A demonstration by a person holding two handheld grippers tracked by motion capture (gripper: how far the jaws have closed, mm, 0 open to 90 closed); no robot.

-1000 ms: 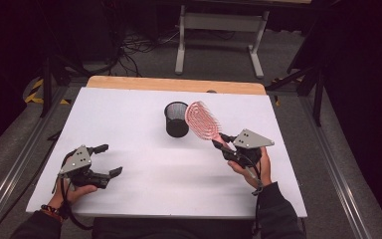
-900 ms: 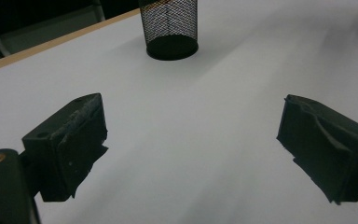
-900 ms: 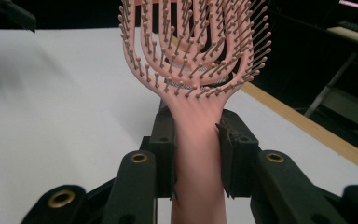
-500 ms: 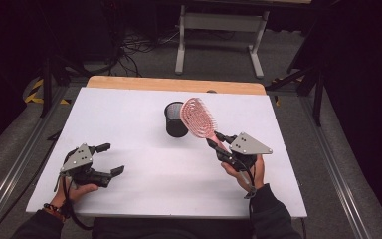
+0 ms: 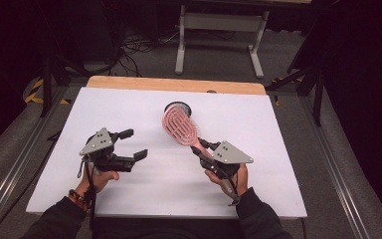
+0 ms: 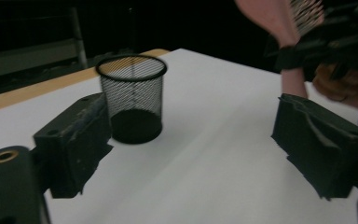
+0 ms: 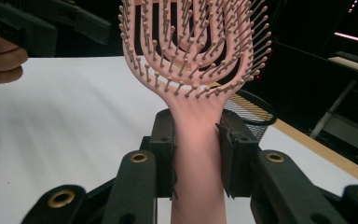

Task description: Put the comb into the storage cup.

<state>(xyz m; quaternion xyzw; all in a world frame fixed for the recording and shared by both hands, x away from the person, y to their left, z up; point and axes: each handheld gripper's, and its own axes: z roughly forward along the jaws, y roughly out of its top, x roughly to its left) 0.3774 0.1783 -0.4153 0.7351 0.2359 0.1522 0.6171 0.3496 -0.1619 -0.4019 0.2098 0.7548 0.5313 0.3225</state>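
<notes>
Hairbrush point(image 5: 180, 126): pink plastic, vented paddle head with curved open slots and rows of ball-tipped bristles; smooth narrow handle widening into the head.
Hairbrush position: held above the white table point(image 5: 278, 149), head tilted up and away toward the far edge, overlapping the mesh cup's rim in the high view; in the right gripper view point(image 7: 193, 60) bristles face the camera, handle runs straight down between the jaws.
Right gripper point(image 5: 202, 149): jaws clamped on the brush handle, one black pad pressed against each side; grey three-cornered plate on top, gripped from below by the right hand point(image 5: 226, 175).
Left gripper point(image 5: 133, 144): jaws wide apart, nothing between them; hovering over the near left part of the table, held by the left hand point(image 5: 98, 178), well apart from the brush.
Left gripper jaws, own view: blocky matte black pads, worn and scuffed edges, a brass-coloured ring at the near left corner.
Mesh cup point(image 6: 131, 98): black wire mesh, round, open top with a solid rim, upright on the table near the far edge; seen through the gap of the left jaws; in the right gripper view its rim point(image 7: 256, 114) peeks out behind the brush at right.
Table: flat matte white top, a light wood strip point(image 5: 179, 84) along the far edge.
Sleeves: dark, at both wrists; beaded bracelet point(image 5: 77, 196) on the left wrist.
</notes>
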